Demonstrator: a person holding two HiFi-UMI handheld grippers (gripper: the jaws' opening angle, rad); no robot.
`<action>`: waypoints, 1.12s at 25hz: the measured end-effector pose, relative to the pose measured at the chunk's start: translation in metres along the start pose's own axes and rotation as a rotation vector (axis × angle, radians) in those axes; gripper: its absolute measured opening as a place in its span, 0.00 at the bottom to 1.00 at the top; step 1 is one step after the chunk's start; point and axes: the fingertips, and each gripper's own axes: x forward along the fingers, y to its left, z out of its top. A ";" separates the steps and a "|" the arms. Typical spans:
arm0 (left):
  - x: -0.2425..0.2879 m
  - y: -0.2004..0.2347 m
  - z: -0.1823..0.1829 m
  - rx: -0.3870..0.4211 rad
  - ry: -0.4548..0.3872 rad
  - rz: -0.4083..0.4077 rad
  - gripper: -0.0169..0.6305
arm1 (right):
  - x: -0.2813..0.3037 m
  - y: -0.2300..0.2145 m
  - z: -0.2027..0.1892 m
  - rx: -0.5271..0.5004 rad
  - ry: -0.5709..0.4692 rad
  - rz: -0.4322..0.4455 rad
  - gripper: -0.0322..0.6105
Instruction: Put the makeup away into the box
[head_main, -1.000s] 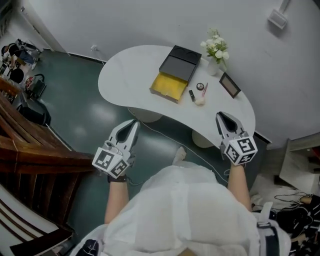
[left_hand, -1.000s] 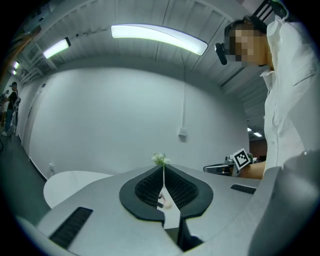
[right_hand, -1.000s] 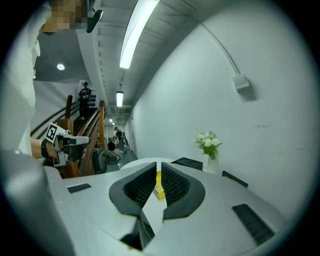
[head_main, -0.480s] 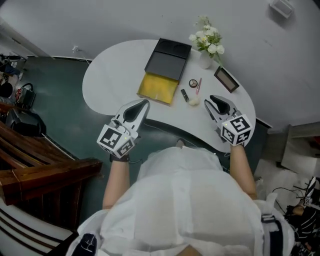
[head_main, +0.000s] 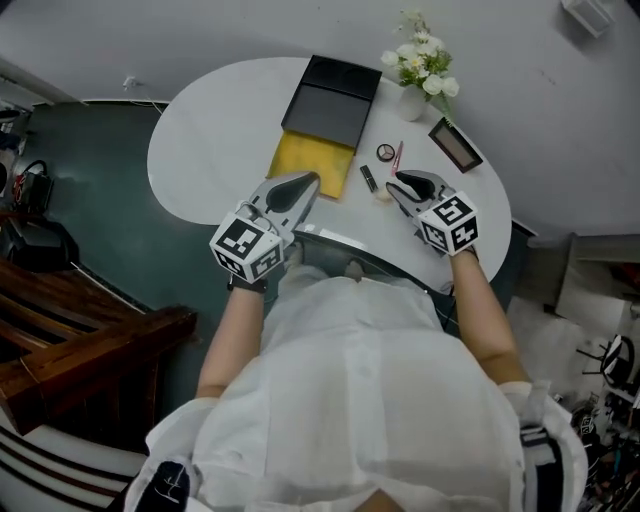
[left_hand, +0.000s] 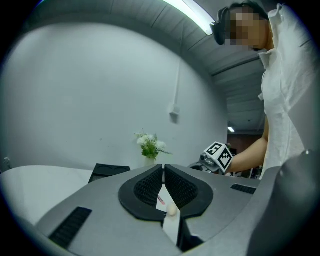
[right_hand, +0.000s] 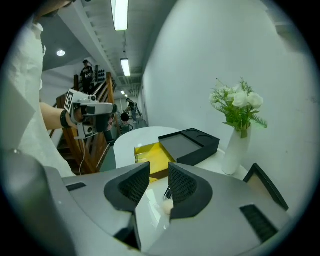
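One box (head_main: 312, 162), one lipstick (head_main: 368, 178), one vase (head_main: 411, 101).

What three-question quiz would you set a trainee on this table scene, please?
1. Multiple choice: the lining of the open box is A) yellow, B) red, C) blue.
2. True or false: the vase of flowers stands inside the box.
3. Fill in: the left hand-held gripper has its jaws ___, with nothing between them.
Key: 1 A; 2 false, it stands on the table beside the box; 3 together.
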 end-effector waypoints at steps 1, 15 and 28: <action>0.002 0.003 -0.001 -0.002 0.009 -0.012 0.06 | 0.006 0.001 -0.003 -0.024 0.035 0.010 0.20; 0.027 0.042 -0.033 -0.056 0.099 -0.067 0.06 | 0.062 0.001 -0.066 -0.326 0.454 0.172 0.21; 0.040 0.052 -0.053 -0.101 0.122 -0.043 0.06 | 0.082 -0.001 -0.106 -0.425 0.621 0.269 0.15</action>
